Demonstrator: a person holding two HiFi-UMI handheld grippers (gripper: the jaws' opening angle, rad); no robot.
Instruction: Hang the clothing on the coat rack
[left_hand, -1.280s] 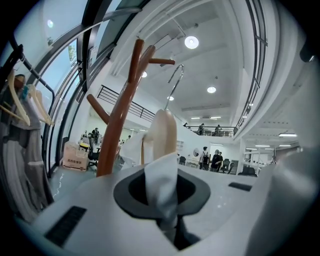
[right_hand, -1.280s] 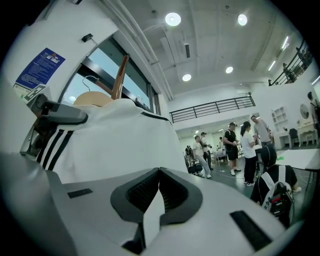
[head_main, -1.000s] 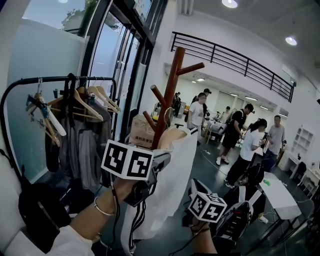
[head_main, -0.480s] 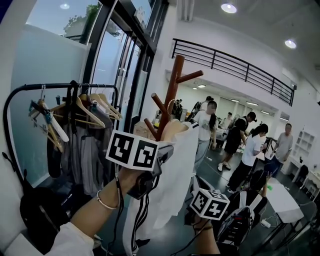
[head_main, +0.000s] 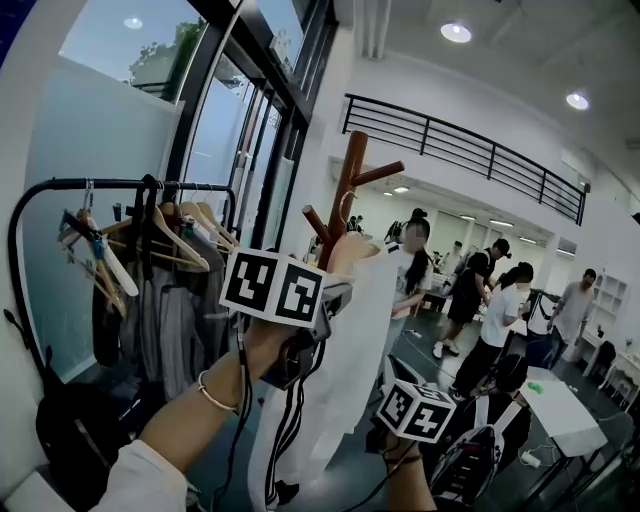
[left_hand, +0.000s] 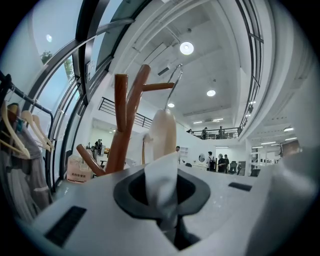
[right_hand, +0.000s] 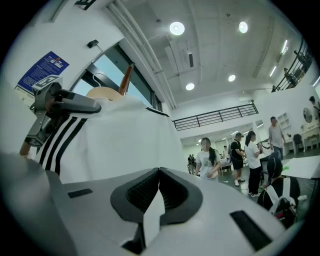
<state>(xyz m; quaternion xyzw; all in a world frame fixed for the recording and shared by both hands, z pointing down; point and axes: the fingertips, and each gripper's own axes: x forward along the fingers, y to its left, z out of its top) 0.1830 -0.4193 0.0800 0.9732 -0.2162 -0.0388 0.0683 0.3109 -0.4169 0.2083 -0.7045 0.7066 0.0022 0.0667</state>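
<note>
Near the glass wall of a bright hall, a white shirt is pinched by left gripper and right gripper, beside coat rack.

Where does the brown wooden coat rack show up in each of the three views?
Head view: coat rack in the upper centre.
Left gripper view: coat rack left of centre, standing tall.
Right gripper view: only a brown tip at upper left, probably the coat rack.
Shared landmark: white striped garment.
</note>
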